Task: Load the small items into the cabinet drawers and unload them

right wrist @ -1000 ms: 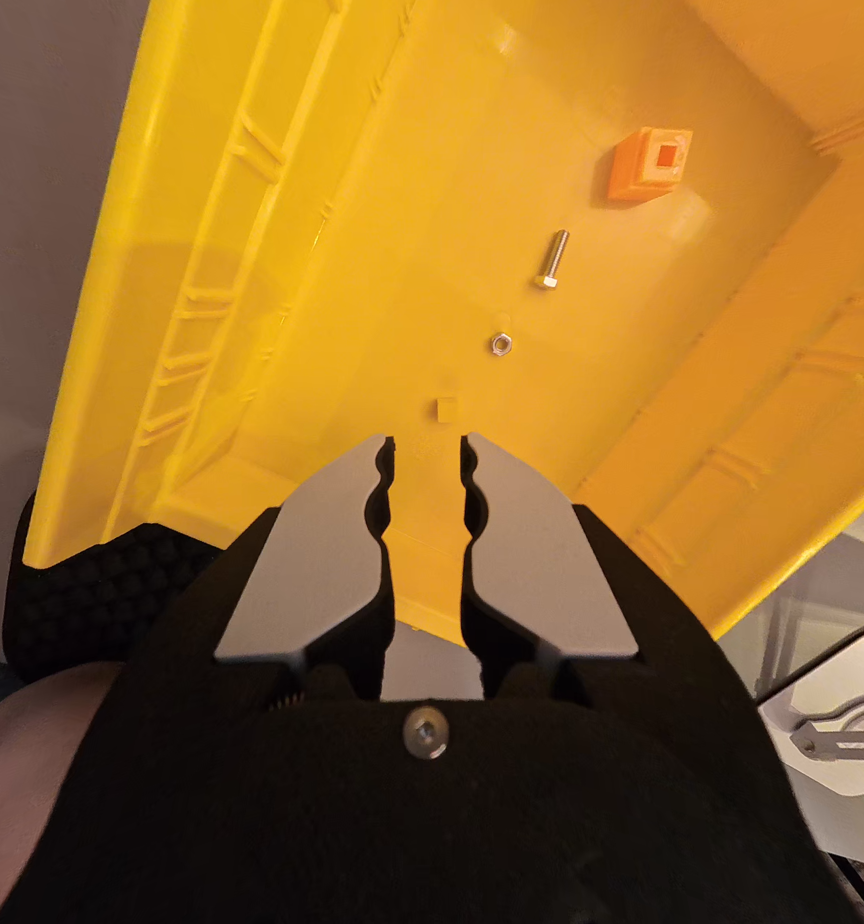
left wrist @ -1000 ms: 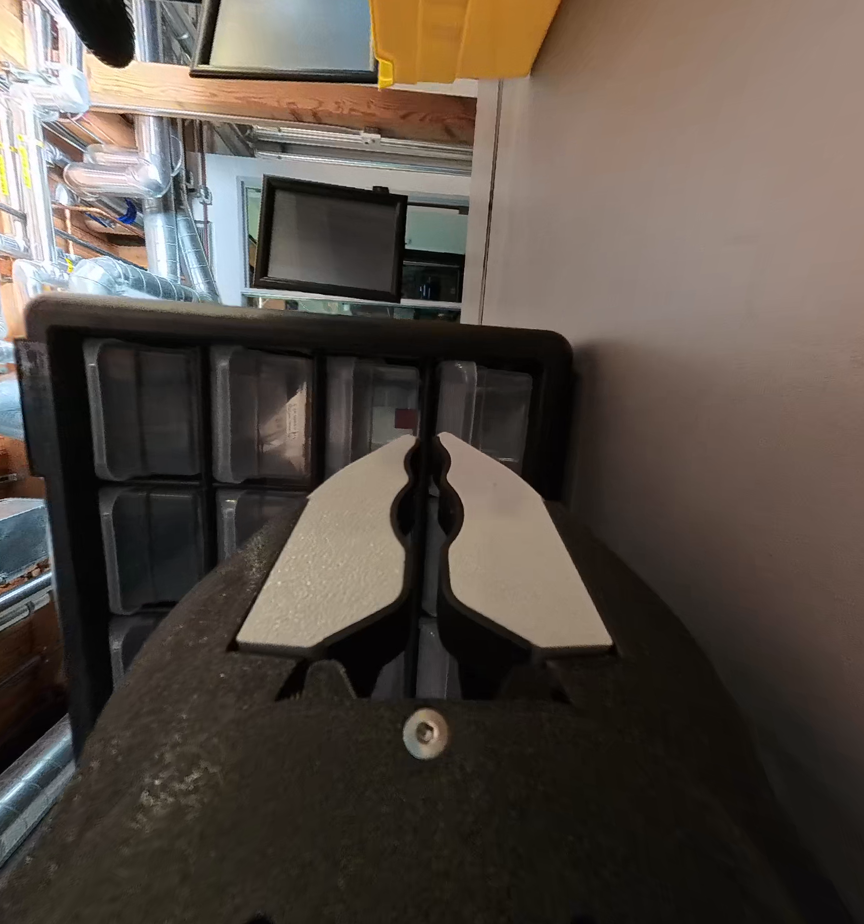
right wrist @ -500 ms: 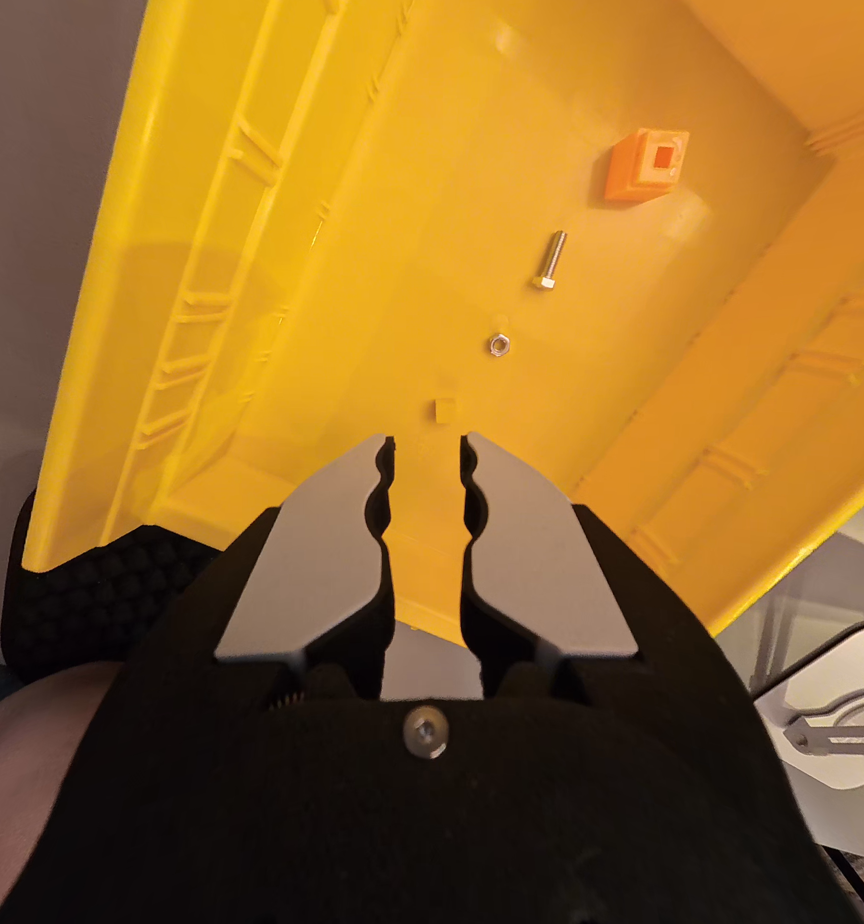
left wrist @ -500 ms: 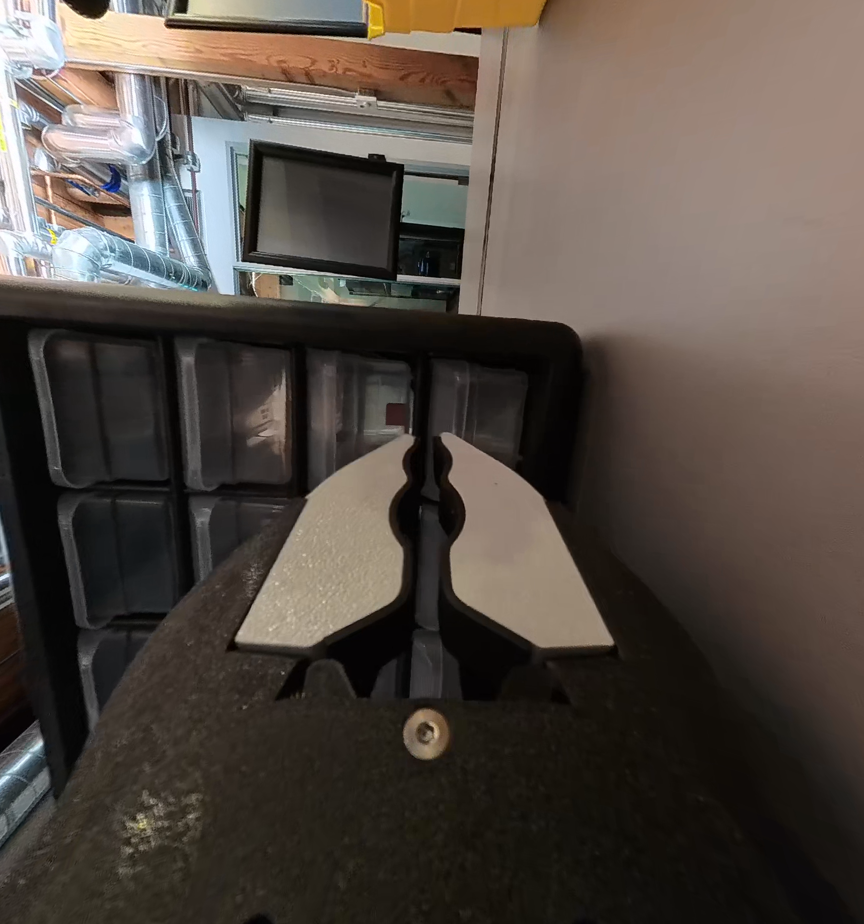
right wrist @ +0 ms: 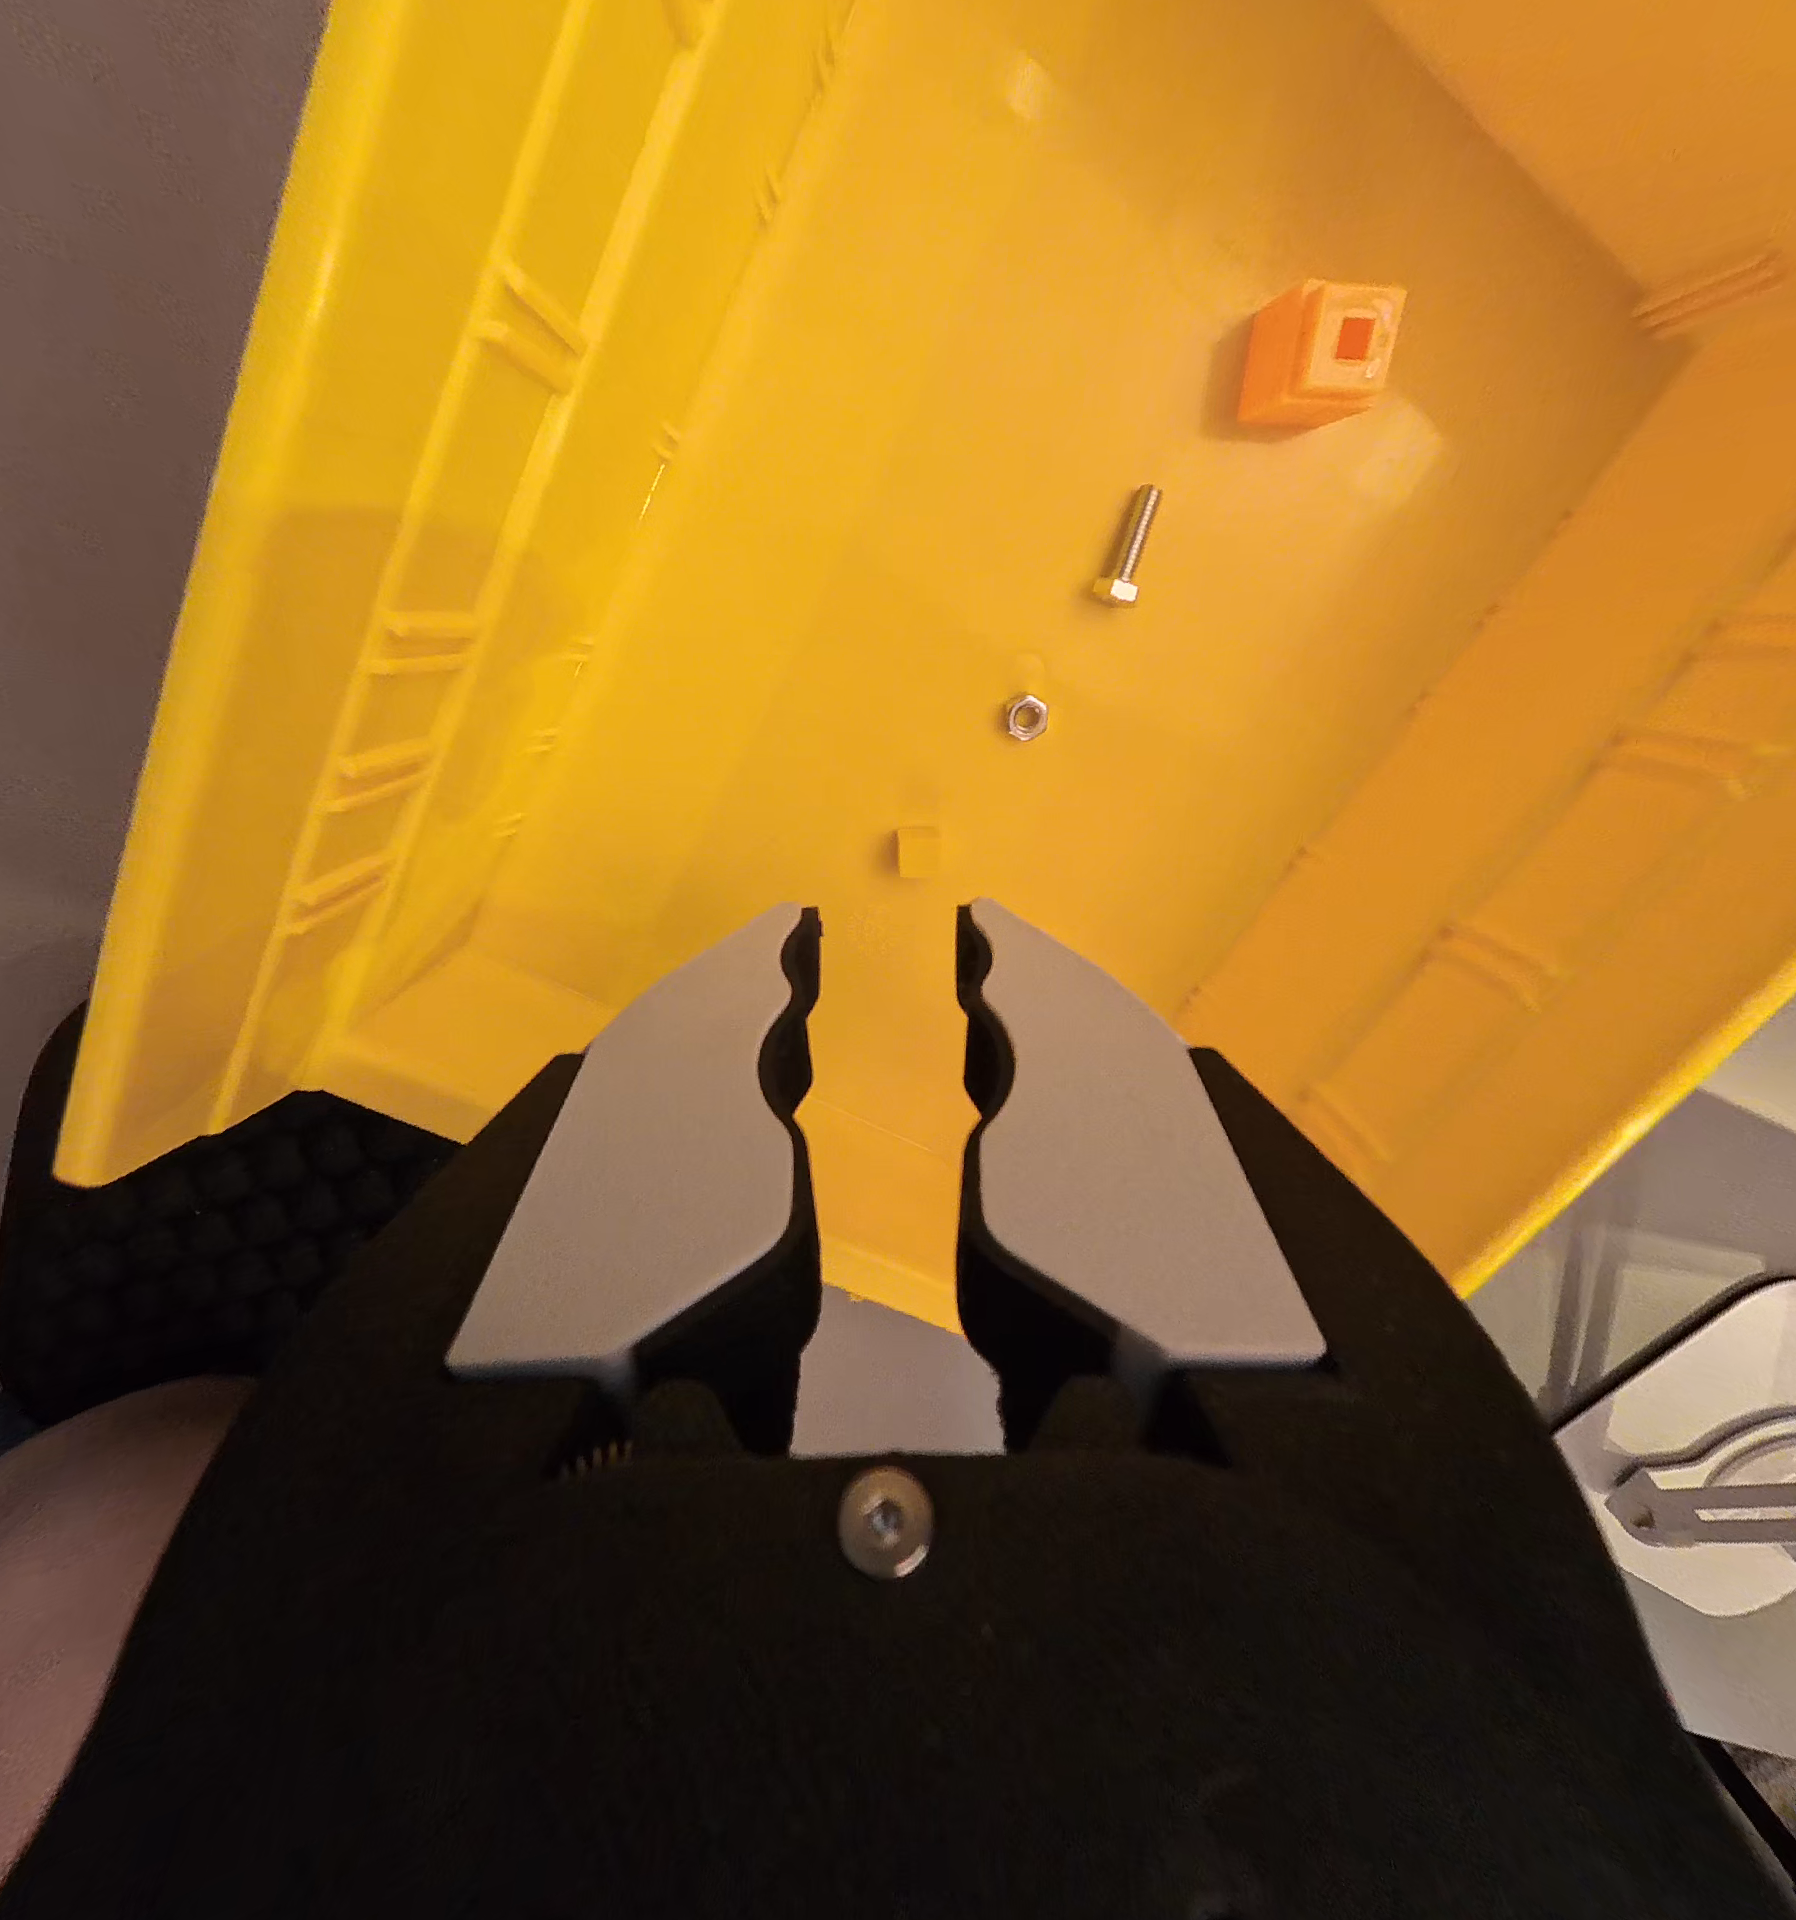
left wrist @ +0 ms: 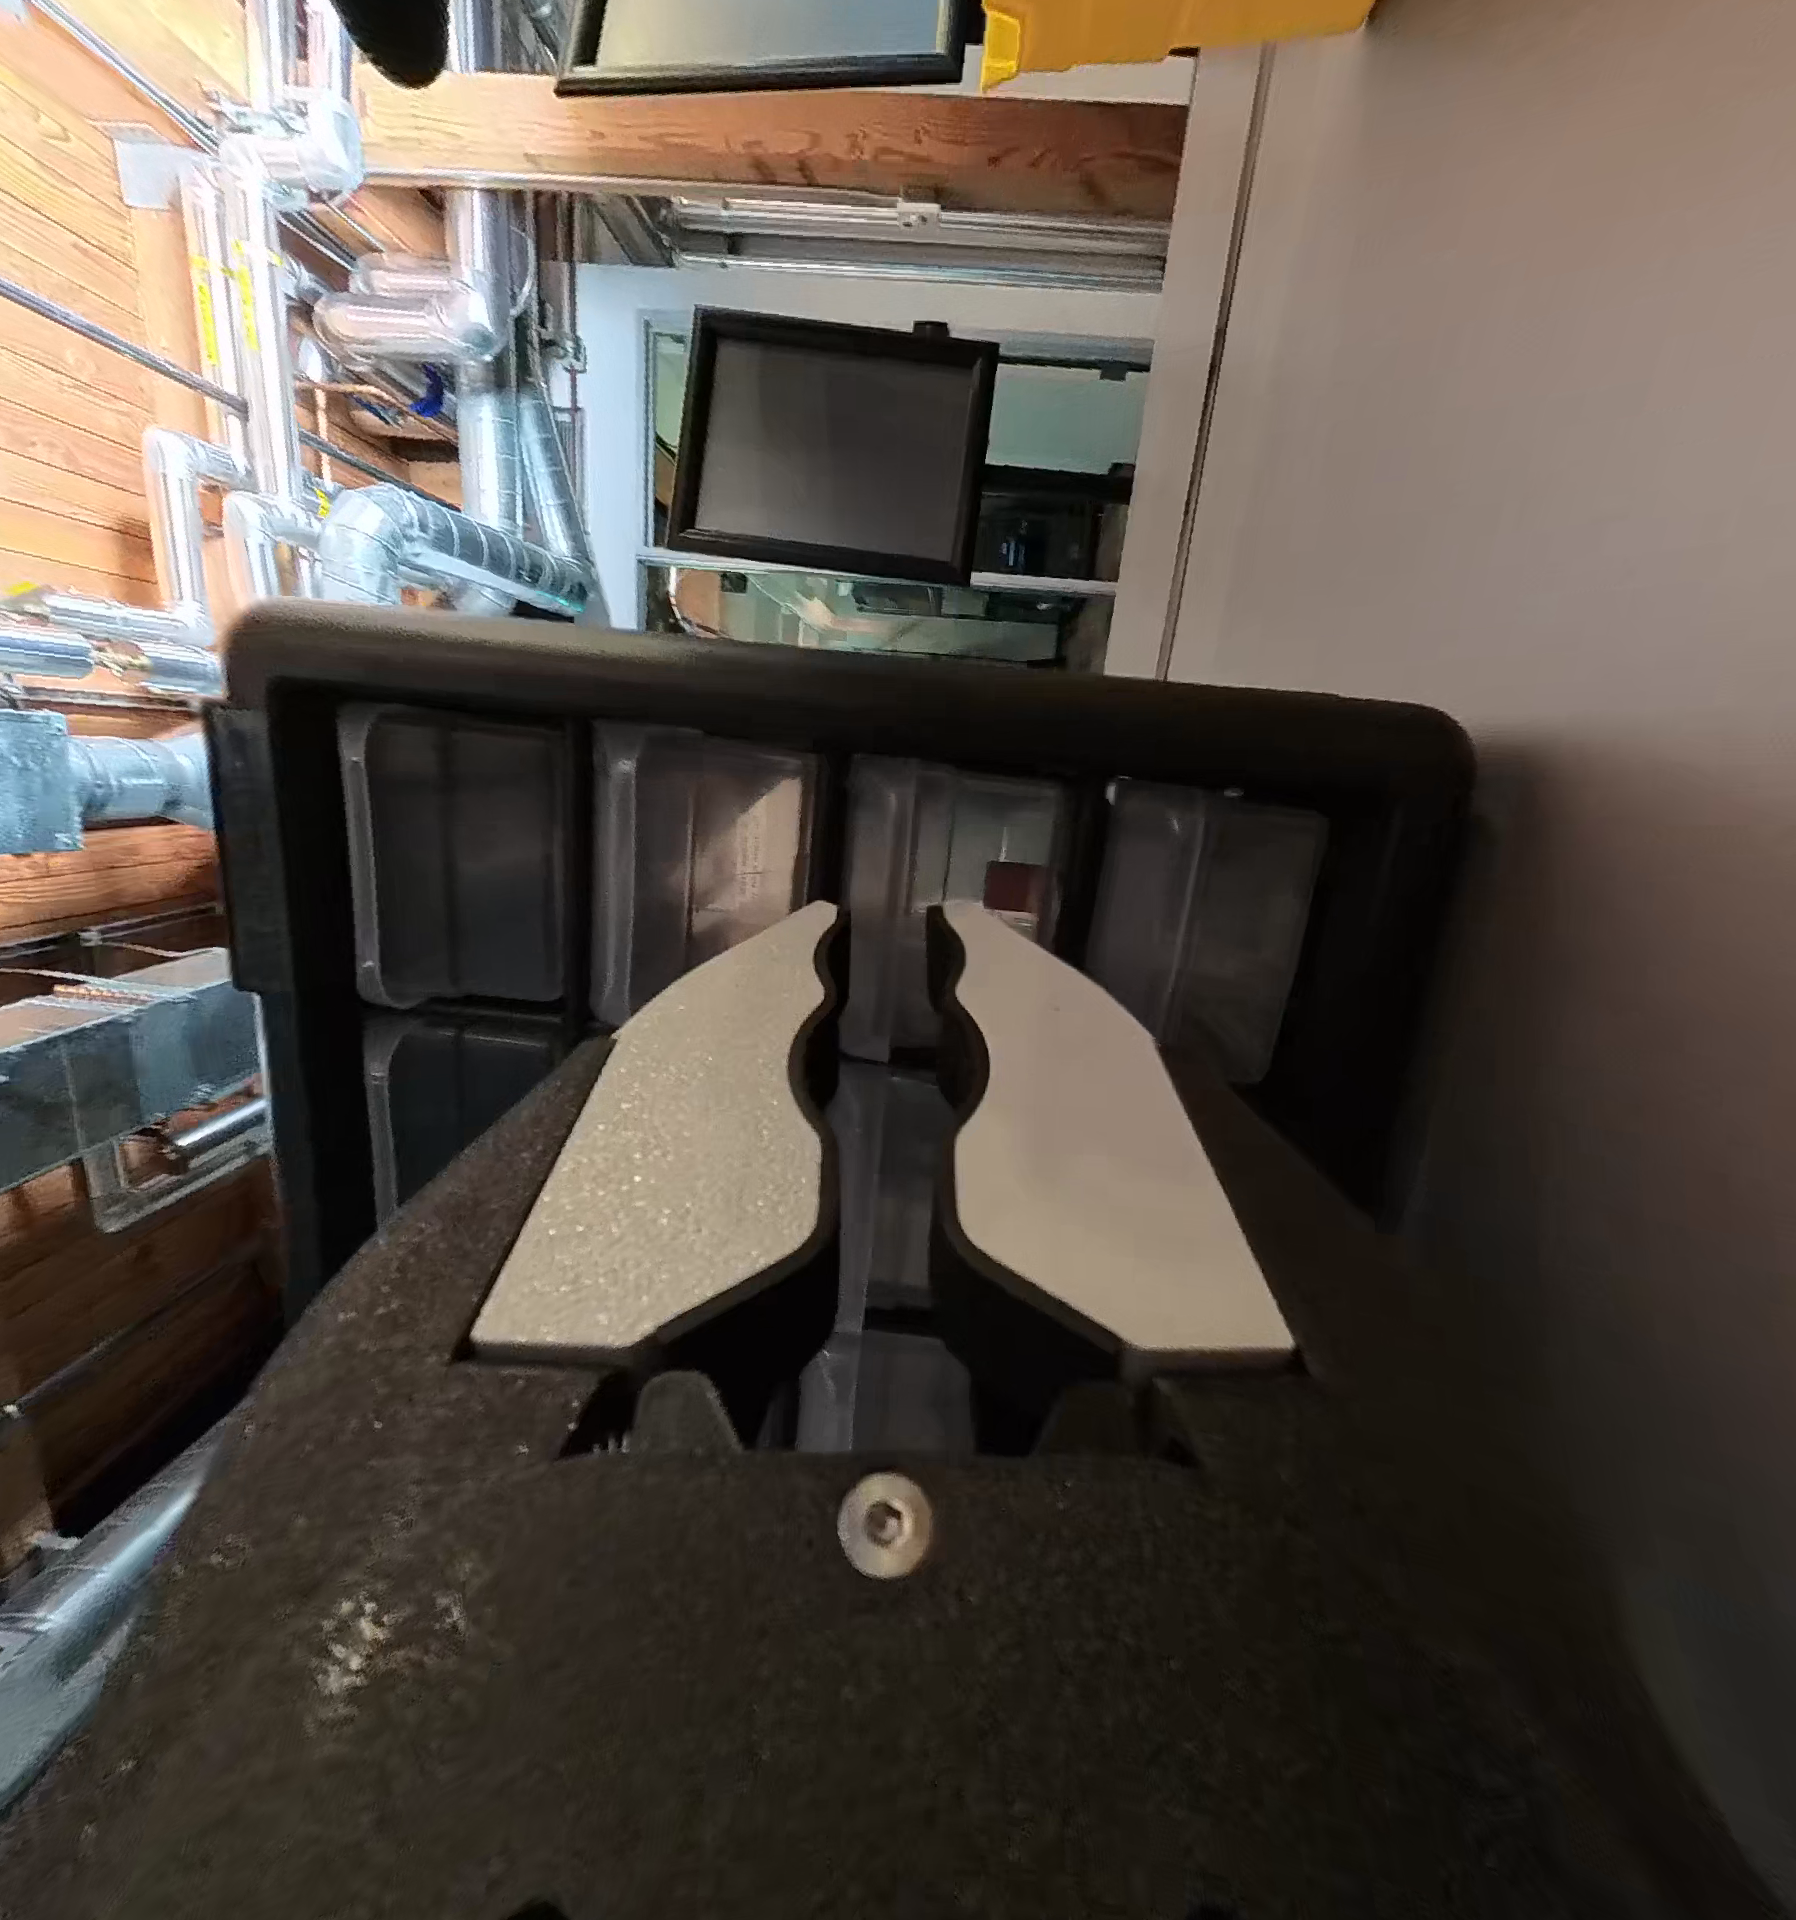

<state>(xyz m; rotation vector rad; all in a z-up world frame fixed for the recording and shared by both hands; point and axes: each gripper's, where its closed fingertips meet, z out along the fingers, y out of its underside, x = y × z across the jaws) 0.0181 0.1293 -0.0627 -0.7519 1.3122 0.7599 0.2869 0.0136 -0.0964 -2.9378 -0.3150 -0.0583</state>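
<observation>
- Four small items lie on the floor of the yellow bin (right wrist: pixel 665 520), in a loose line running away from the right gripper (right wrist: pixel 889 914): a small yellow cube (right wrist: pixel 916 849), a nut (right wrist: pixel 1025 717), a bolt (right wrist: pixel 1128 545) and an orange block (right wrist: pixel 1320 353).
- The right gripper's jaws stand apart with a clear gap and hold nothing.
- The cube lies just ahead of the fingertips and slightly right of the gap's centre line; it is the nearest item, with the nut beyond it.
- The bolt's long axis points roughly away from the gripper, head toward the jaws, tilted a little to the right.
- The left gripper (left wrist: pixel 883 920) faces the black cabinet (left wrist: pixel 873 686) of clear drawers, which sits against a grey wall (left wrist: pixel 1548 416).
- Its jaws are parted by a narrow gap and grip nothing; a drawer (left wrist: pixel 951 883) in the top row, third from the left, with a dark red item inside, lies straight ahead between the fingertips.
- All visible drawers look pushed in.
- Judging from this, the right gripper is the one placed to pick, and the cube looks the likely first target: a short advance with a small shift right would bring it between the jaws.
- The left gripper seems set to take a drawer front, though how close it is to touching cannot be told.
</observation>
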